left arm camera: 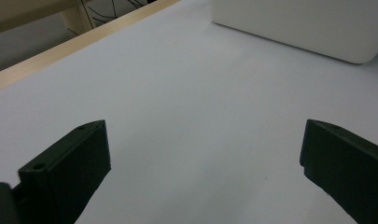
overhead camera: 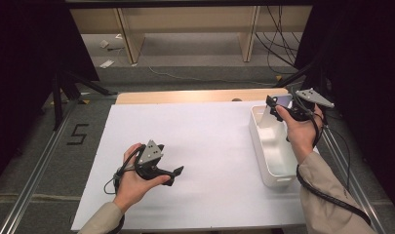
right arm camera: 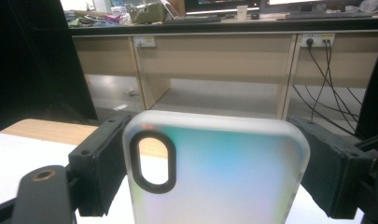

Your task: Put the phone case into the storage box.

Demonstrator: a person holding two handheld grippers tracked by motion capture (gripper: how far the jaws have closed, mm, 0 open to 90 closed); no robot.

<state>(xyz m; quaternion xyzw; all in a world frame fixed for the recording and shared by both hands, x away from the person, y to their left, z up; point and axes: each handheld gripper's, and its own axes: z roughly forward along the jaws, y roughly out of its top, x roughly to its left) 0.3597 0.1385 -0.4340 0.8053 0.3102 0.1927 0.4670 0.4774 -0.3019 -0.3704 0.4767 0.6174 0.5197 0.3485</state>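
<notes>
Space on the white rectangular table sheet [overhead camera: 205, 146] is wide between the two hands. The left gripper [overhead camera: 178, 171] rests low near the sheet's near-left part, its jaws spread apart with nothing between them — in the left gripper view bare sheet lies ahead up to the white rectangular plastic bin [left arm camera: 298, 25]. That bin [overhead camera: 278, 168] stands along the sheet's right edge. The right gripper [overhead camera: 273, 105] is raised above the bin's far end and pinches a translucent frosted phone case with an oval black-rimmed camera hole [right arm camera: 214, 172] — both pads press its side edges. The case stands upright, well apart from the left gripper.
</notes>
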